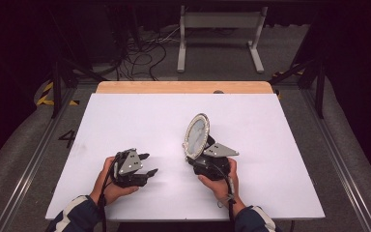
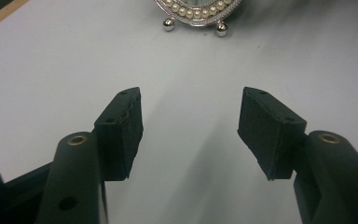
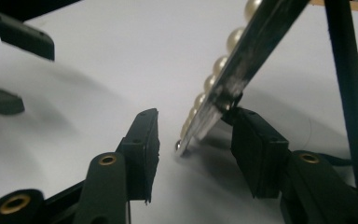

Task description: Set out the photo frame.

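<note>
The round silver pearl-rimmed frame (image 1: pixel 196 136) stands tilted near the white table's (image 1: pixel 125 116) front edge, between the right gripper's (image 3: pixel 193 147) parted jaws, so withdraw gently without knocking it, as the left gripper (image 1: pixel 147 164) waits spread, empty.

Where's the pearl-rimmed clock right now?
In the high view the clock stands on the white table, right of centre, directly in front of the right claw, with the left claw off to its left.

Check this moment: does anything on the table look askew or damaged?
The pearl-rimmed clock leans back rather than standing straight, its rim between the open jaws of the right hand-held gripper, touching one pad. No damage or spill shows.
</note>
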Demonstrator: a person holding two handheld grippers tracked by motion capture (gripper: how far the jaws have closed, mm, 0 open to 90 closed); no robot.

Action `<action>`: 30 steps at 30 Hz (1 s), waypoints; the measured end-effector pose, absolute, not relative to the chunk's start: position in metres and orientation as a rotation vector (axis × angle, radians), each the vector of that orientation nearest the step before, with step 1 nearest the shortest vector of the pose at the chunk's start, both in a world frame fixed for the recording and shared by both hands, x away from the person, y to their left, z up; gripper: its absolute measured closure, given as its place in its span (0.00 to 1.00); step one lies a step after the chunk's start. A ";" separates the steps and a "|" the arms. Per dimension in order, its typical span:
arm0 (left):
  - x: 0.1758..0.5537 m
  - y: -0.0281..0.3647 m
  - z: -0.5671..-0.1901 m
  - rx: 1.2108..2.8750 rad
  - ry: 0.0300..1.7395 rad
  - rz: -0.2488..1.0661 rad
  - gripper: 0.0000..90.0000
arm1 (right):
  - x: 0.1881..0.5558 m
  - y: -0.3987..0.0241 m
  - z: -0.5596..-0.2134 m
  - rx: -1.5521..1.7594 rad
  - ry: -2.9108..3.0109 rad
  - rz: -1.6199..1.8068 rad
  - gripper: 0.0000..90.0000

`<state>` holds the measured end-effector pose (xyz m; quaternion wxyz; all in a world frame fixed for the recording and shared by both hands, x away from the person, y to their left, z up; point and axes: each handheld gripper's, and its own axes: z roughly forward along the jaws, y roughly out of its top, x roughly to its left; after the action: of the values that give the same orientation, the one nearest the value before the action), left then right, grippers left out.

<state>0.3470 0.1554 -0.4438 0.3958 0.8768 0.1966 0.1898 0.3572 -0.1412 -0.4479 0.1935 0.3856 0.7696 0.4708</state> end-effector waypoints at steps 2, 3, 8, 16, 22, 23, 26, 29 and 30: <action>0.348 0.155 -0.446 2.238 0.501 0.474 0.44 | 0.360 -0.140 -0.447 1.082 2.136 1.332 0.62; 0.348 0.154 -0.446 2.238 0.502 0.476 0.43 | 0.361 -0.139 -0.446 1.081 2.126 1.333 0.65; 0.348 0.154 -0.447 2.236 0.503 0.459 0.43 | 0.363 -0.139 -0.447 1.119 2.094 1.344 0.70; 0.348 0.153 -0.449 2.246 0.504 0.445 0.43 | 0.363 -0.138 -0.450 1.149 2.067 1.375 0.72; 0.348 0.154 -0.449 2.232 0.514 0.436 0.39 | 0.362 -0.143 -0.449 1.142 2.105 1.374 0.73; 0.348 0.154 -0.449 2.236 0.509 0.443 0.38 | 0.361 -0.145 -0.448 1.137 2.116 1.375 0.74; 0.348 0.154 -0.449 2.237 0.511 0.444 0.37 | 0.360 -0.148 -0.448 1.131 2.128 1.376 0.75; 0.348 0.154 -0.449 2.238 0.512 0.444 0.37 | 0.358 -0.151 -0.448 1.129 2.141 1.382 0.76; 0.347 0.154 -0.449 2.238 0.513 0.445 0.37 | 0.358 -0.152 -0.449 1.126 2.142 1.384 0.76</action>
<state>0.3475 0.1541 -0.4489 0.3909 0.8808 0.2018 0.1751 0.3581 -0.1517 -0.4487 0.1762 0.3978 0.7563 0.4886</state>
